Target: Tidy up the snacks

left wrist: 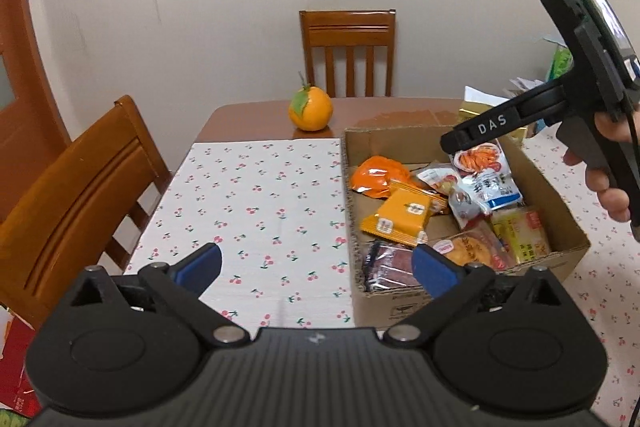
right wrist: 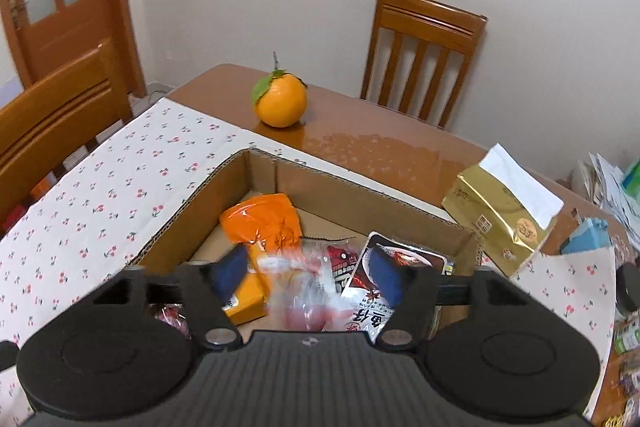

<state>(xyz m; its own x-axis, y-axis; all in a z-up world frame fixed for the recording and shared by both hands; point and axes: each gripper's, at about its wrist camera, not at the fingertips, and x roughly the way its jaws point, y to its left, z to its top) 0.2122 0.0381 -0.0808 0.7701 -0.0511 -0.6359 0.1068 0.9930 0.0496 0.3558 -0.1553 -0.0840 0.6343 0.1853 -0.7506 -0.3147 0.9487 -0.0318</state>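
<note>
Both grippers, left (left wrist: 316, 269) and right (right wrist: 306, 277), spread fingers wide, empty; blurred packets fill the cardboard box (right wrist: 192, 203).

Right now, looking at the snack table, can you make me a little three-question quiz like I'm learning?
1. True or false: the orange sits inside the box.
2. Which tool is over the box? A) left tool B) right tool
3. Fill in: the cloth is printed with small red ____.

Key: 1 false, it sits on the bare table behind the box. 2 B. 3 cherries.
</note>
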